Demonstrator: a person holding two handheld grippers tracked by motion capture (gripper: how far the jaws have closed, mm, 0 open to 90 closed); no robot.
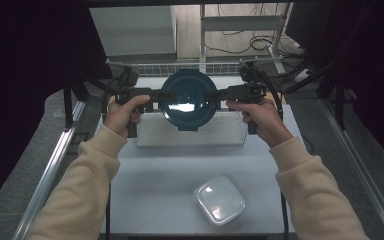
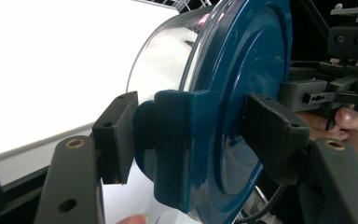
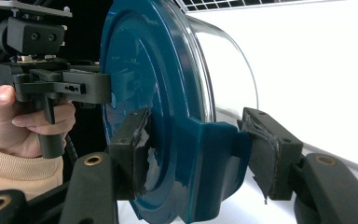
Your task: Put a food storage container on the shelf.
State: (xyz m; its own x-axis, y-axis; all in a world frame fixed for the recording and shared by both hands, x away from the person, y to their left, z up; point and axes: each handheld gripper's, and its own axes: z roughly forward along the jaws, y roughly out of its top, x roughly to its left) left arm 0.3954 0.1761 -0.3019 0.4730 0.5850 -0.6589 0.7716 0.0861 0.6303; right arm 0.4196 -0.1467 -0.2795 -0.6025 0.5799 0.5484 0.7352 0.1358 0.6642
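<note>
Item 1, nearest: white lidded box (image 1: pixel 219 200), sq. w/ rounded corners, on table (image 1: pixel 145 200) front-right, well apart from both hands. Not in play.

Item 2: forearms in cream sleeves, coming up from bottom edge; left hand (image 1: pixel 122 111), right hand (image 1: pixel 260 114), each on a gripper handle.

Item 3: clear rack/tray (image 1: pixel 190 136) mid-table, directly under the held thing.

Item 4, task obj.: round container w/ teal lid (image 1: pixel 187 98), clear body, held off the table above the rack, lid tilted toward camera. Side latch tabs teal.

Item 5: left gripper (image 1: pixel 156 98), jaws part open, roughly halfway, clamped on the lid's left latch tab (image 2: pixel 168 140); one pad on tab's outer face, other on lid top. Right gripper (image 1: pixel 216 96), same approx. gap, pads pinching the right tab (image 3: pixel 214 154).

Item 6, far: wire grid fence (image 1: pixel 180 68), cables on floor beyond.

Step, est.: two-handed carry, container mid-air. Next prob. calls for keeping both grips even, lowering level to a bare spot; uneven release could tip it.
</note>
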